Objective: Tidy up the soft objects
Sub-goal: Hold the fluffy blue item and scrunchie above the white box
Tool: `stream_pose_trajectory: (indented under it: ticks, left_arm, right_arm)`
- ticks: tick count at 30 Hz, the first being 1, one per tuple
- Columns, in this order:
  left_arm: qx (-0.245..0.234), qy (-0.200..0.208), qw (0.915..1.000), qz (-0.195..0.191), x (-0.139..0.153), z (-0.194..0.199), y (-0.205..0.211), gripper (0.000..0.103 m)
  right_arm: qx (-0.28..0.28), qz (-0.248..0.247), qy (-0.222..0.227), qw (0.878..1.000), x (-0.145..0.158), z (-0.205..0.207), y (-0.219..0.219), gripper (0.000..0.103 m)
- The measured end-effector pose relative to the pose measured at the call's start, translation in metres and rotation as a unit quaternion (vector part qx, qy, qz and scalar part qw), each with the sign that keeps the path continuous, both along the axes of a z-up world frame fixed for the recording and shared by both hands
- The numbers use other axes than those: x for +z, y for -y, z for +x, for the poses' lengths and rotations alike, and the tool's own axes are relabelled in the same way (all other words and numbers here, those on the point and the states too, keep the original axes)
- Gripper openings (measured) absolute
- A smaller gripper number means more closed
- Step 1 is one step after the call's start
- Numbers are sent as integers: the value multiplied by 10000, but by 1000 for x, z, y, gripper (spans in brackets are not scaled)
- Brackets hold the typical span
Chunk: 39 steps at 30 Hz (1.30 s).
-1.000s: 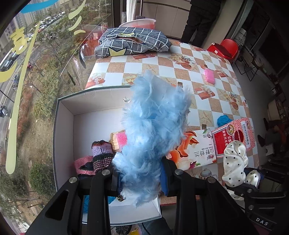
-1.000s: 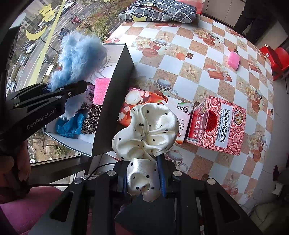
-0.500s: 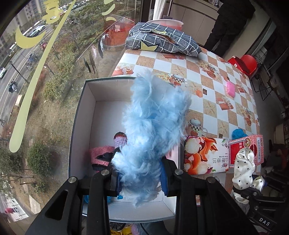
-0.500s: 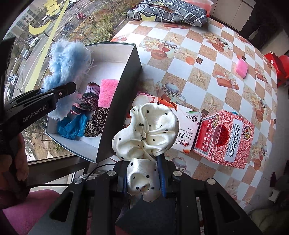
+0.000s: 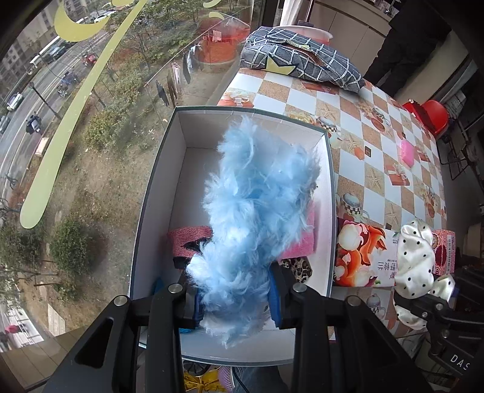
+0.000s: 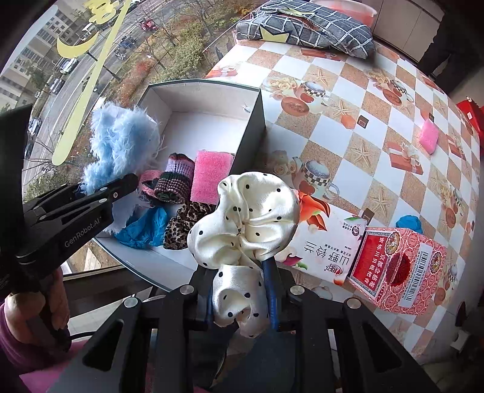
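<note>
My left gripper (image 5: 234, 297) is shut on a fluffy light-blue scrunchie (image 5: 257, 211) and holds it over the open white-lined box (image 5: 157, 169). The same scrunchie (image 6: 121, 142) shows above the box's left side in the right wrist view. My right gripper (image 6: 240, 294) is shut on a cream satin scrunchie with black dots (image 6: 248, 217), just right of the box's dark wall (image 6: 248, 142). Inside the box lie a pink sponge (image 6: 210, 175), a knitted purple band (image 6: 175, 178), a leopard-print scrunchie (image 6: 184, 223) and a blue cloth piece (image 6: 145, 229).
A flat carton with a fox picture (image 6: 326, 241) and a red patterned box (image 6: 399, 269) lie right of the box. A blue soft item (image 6: 408, 223) and a pink sponge (image 6: 429, 136) sit on the checkered table (image 6: 348, 127). A grey plaid cushion (image 6: 305, 27) lies at the far end.
My left gripper has carried the blue scrunchie left, from over the box's right wall to over its inside. The right gripper holds the cream scrunchie and has shifted slightly toward the box.
</note>
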<state>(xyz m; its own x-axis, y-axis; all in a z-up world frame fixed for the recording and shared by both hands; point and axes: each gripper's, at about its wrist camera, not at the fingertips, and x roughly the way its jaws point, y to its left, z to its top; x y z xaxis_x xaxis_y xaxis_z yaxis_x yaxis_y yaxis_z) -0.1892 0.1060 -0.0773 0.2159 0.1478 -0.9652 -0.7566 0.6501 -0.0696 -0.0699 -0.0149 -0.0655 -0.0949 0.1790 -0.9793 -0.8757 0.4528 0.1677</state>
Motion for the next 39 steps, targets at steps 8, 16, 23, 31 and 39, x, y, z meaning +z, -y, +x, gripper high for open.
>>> stream_pose_trajectory:
  ticks: [8,16,23,31,39]
  left_arm:
    - [118,-86,9999,-82,-6,-2,-5,35]
    - [154,-129,9997,-142,-10,-1,-9,35]
    - [126,-173,9996,-169,-12,2,-11,35]
    - [146,-238,9994,-213,-16,1,-13,35]
    - [258,-291,9989,-276,-20,-3,-12,35]
  right_arm:
    - [238,-21,-36,9997,-3,-9,-17,26]
    - [216,-72,-113,9997,-6,-4,-21,26]
    - [199,-76,-172,9996,-8,-1,-30,26]
    - [304,-35,-222,9993,-8,-5,-44,26]
    - [435,-114,-276,9986,-14,-7,-50,26]
